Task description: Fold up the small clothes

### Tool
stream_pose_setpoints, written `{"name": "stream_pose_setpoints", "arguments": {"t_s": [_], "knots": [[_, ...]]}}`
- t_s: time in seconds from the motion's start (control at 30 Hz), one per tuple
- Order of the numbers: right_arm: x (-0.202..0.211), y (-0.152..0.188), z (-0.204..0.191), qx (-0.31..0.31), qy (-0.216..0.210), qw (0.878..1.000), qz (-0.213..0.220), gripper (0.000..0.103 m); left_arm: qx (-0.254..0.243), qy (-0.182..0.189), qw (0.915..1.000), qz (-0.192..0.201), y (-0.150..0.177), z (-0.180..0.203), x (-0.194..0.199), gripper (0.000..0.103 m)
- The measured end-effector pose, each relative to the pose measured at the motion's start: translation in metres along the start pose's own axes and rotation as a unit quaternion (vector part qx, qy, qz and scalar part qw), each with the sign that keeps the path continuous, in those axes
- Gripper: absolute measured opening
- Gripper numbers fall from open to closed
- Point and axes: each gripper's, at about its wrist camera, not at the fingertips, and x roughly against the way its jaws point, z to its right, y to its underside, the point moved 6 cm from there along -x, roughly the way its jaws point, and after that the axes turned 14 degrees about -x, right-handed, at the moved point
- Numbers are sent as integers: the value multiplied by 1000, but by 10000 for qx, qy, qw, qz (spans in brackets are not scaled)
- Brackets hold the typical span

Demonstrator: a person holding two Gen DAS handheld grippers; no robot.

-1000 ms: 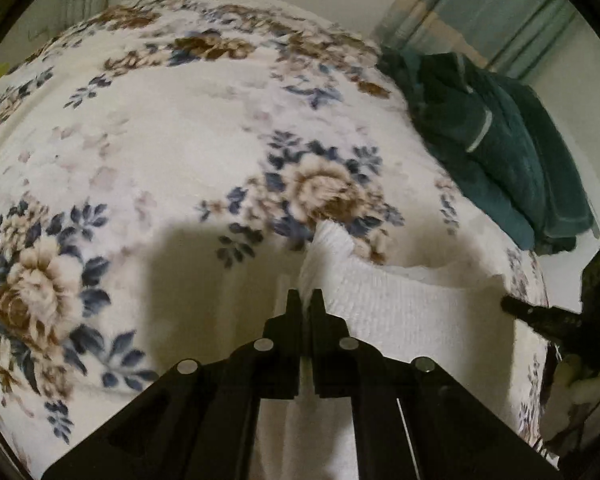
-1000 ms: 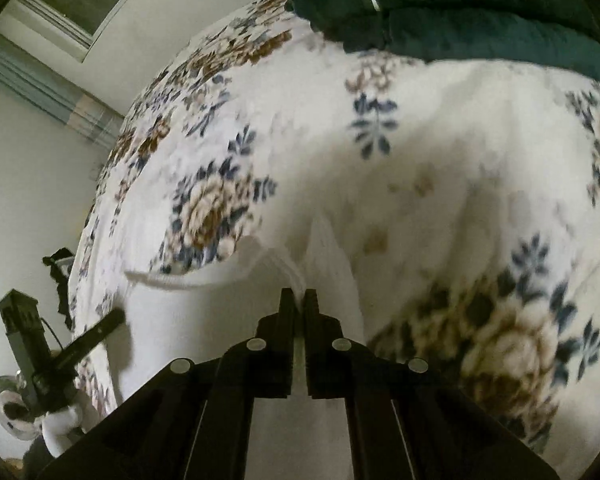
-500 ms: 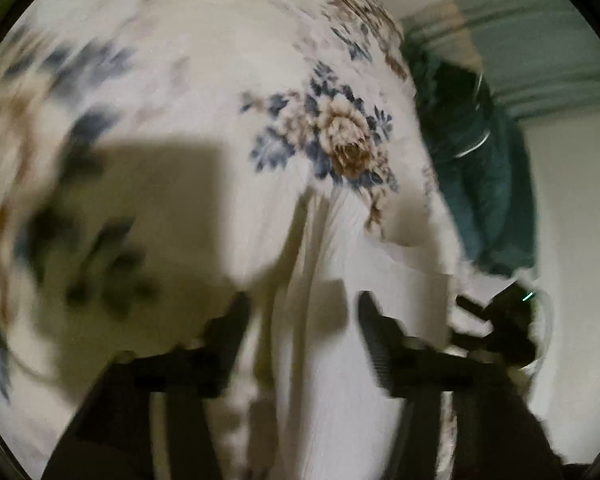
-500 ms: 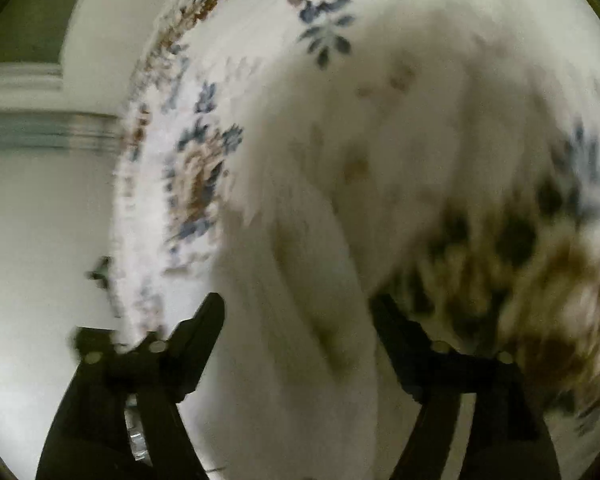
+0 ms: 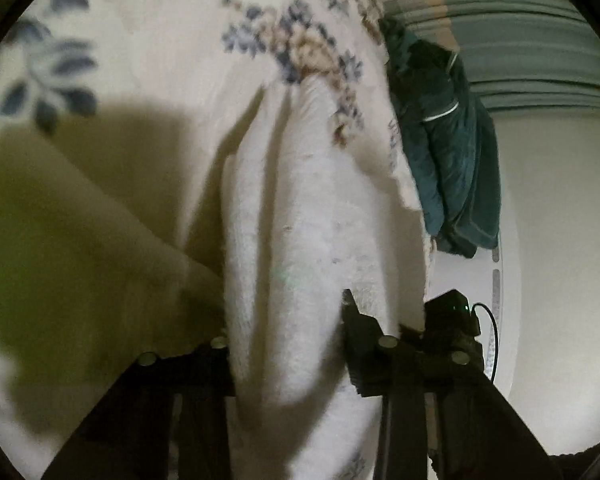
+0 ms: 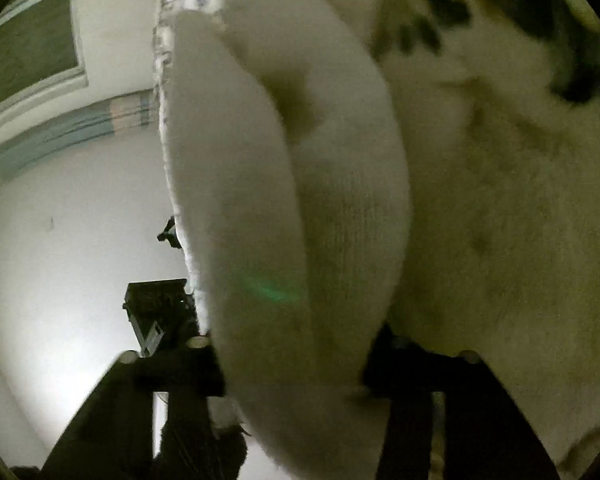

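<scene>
A white ribbed knit garment (image 5: 300,240) lies in long folds on the floral blanket (image 5: 148,92). My left gripper (image 5: 288,336) is open, its fingers standing wide on either side of the cloth. In the right wrist view the same white garment (image 6: 300,200) fills the middle, very close to the lens. My right gripper (image 6: 296,360) is open too, with the cloth bulging between its spread fingers. The right gripper also shows in the left wrist view (image 5: 452,316), low at the right. The left gripper shows in the right wrist view (image 6: 160,304).
A dark green garment (image 5: 440,140) lies heaped at the blanket's far right edge. A striped curtain (image 5: 520,52) and a pale wall (image 5: 560,240) stand beyond the bed edge. A window (image 6: 24,40) shows at upper left in the right wrist view.
Both grippers were shut on the white cloth a second ago and have opened wide. Both cameras have tilted and come closer to the cloth.
</scene>
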Motion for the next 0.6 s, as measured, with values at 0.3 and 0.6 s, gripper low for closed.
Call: {"name": "stream_pose_setpoints", "arguments": {"t_s": [0.3, 0.6], "knots": [[35, 120, 1, 304, 70, 9992, -267, 40, 131, -66, 9999, -19, 78, 52, 71, 29], [18, 192, 117, -560, 1376, 9885, -287, 55, 496, -762, 9918, -896, 214, 11, 69, 52]]}}
